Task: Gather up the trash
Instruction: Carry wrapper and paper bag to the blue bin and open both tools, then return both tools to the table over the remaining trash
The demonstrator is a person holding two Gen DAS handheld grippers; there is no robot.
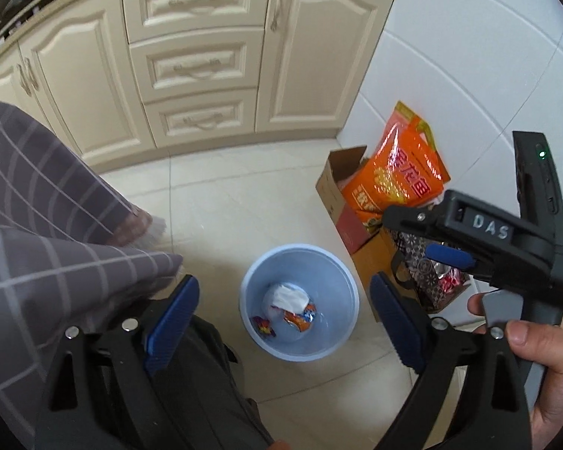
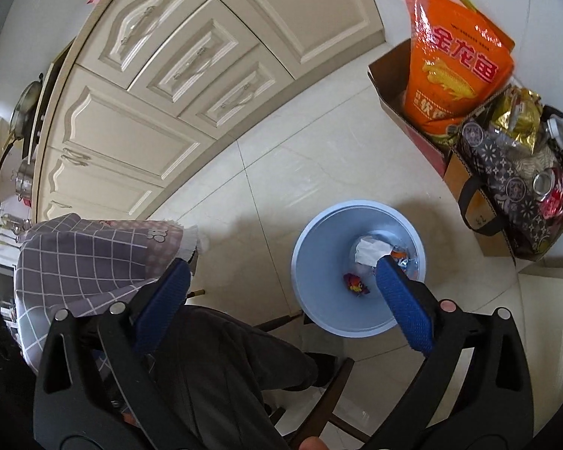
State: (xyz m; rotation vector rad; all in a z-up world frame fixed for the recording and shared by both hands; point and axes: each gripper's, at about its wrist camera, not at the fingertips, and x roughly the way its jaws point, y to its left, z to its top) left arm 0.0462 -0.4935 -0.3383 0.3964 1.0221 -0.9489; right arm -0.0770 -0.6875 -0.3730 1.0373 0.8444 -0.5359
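Above the floor, between my spread blue pads, my left gripper (image 1: pixel 285 318) hangs released and empty; my right gripper (image 2: pixel 281 300) is likewise released, holding nothing. Both look down into the pale blue bin (image 2: pixel 311 232) so anything dropped falls inside. White paper (image 2: pixel 369 251) and bright wrappers (image 2: pixel 354 283) already lie at its bottom, near the cardboard box (image 2: pixel 390 86).

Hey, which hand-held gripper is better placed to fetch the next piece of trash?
Neither clearly. Both the left hand-held gripper and the right hand-held gripper are open and empty over the blue bin, which already holds wrappers; no loose trash shows.
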